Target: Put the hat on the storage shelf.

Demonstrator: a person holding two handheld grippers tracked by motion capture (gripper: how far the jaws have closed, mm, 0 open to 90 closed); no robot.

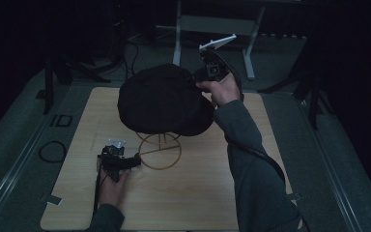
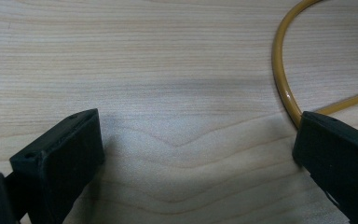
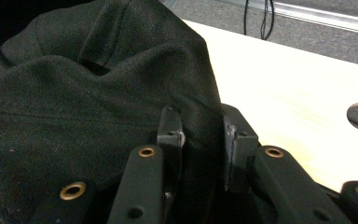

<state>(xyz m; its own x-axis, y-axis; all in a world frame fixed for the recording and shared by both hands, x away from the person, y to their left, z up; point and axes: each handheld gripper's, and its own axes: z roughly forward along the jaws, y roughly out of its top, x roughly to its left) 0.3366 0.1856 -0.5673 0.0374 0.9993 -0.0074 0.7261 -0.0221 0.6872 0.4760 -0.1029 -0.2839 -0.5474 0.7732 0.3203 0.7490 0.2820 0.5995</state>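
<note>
Dark room, pale wooden tabletop (image 1: 193,203). We pinch black hat (image 1: 164,99) fabric in right hand-held gripper (image 3: 200,140), seating it over wire stand (image 1: 160,151). Left hand-held gripper (image 2: 191,154) gapes empty beside stand's base ring, likely ready to steady it.

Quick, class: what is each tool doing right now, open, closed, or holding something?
Left tool: open, holding nothing, one jaw beside the yellow wire stand.
Right tool: closed on a fold of the black hat.

A pale wooden table top (image 1: 198,203) stands on grey floor (image 1: 14,125). A loop of black cable (image 1: 52,151) lies on the floor left of it. A grey metal frame (image 1: 217,24) stands beyond the table's far edge.
</note>
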